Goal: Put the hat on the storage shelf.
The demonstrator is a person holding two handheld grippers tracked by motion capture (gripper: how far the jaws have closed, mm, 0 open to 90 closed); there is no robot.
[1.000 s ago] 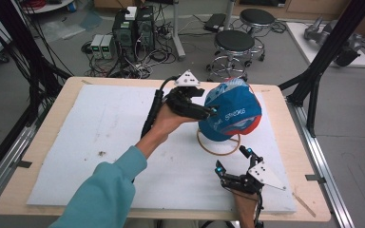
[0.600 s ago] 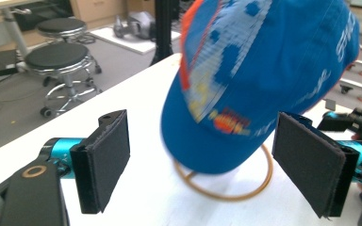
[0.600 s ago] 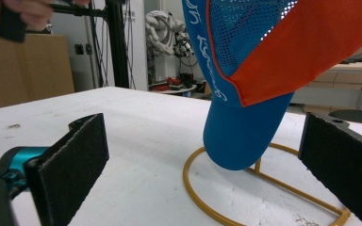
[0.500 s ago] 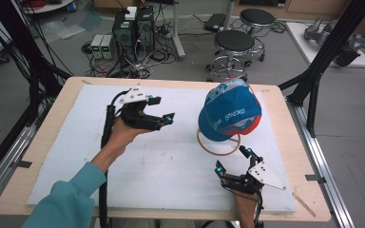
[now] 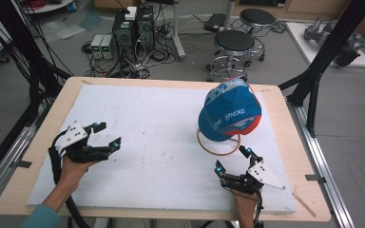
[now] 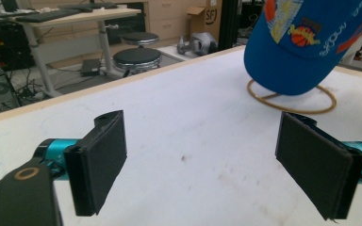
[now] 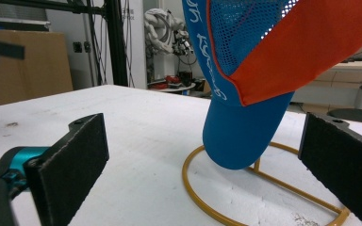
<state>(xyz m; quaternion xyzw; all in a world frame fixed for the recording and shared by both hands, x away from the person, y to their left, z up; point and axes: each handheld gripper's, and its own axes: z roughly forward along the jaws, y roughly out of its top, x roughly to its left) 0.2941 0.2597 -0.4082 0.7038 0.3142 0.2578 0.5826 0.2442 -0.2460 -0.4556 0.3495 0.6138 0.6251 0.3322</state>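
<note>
Both tongs gape wide, gripping nothing. The blue cap (image 5: 230, 113) (perched on a gold wire stand (image 5: 218, 142)) sits just ahead of the right gripper (image 5: 232, 159) and well apart from the left gripper (image 5: 109, 135), over the white mat (image 5: 157, 142).

Grey floor (image 5: 24, 99) around wooden table (image 5: 171, 81) with white top sheet (image 5: 147, 123). Black frame struts (image 5: 330, 52) at both sides. Two round black stools (image 5: 235, 42) beyond far edge. Computer towers (image 5: 134, 26) and small grey boxes (image 5: 103, 45) on floor, tangled cables (image 5: 138, 66) between (possibly power supplies). Desk with wooden drawers (image 6: 169, 16) and cardboard box (image 6: 205, 16) farther back.
</note>
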